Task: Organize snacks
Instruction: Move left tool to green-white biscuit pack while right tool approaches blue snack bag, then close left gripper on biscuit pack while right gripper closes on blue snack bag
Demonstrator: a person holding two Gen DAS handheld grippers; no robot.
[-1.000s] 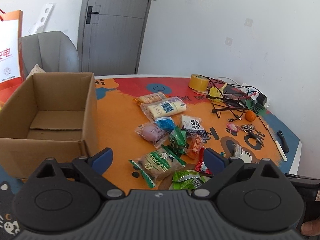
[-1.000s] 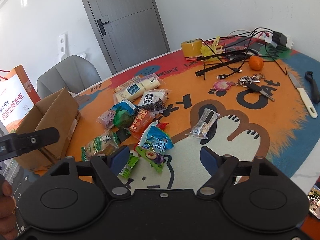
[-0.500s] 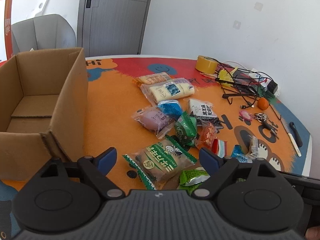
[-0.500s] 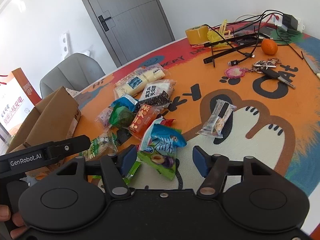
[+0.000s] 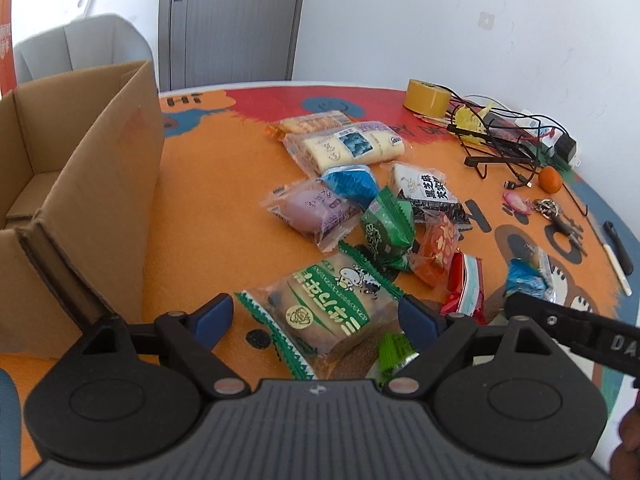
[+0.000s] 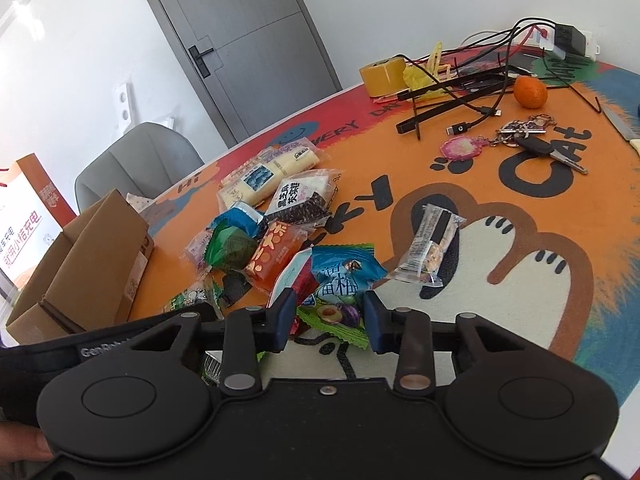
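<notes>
Both views are brightly and evenly lit by soft daylight, and shadows under the snack packets are faint. The white wall (image 5: 420, 20) is nearly washed out. Glare glints off the green-striped cake packet (image 5: 324, 312) and the clear bar wrapper (image 6: 430, 246). Fisheye distortion bends the grey door (image 6: 248, 40) and the cardboard box (image 5: 80, 184), with dark vignetting at two o'clock. Focus is sharp throughout.

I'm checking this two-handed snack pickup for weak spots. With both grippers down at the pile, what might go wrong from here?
1. The right gripper has just been closing on the blue plum packet; it overlaps the red-edged packet, which may get dragged along.
2. The left gripper stands open around the green-striped cake packet; the small green wrapper beside it could get pinched too.
3. Both grippers work close together and may collide.
</notes>
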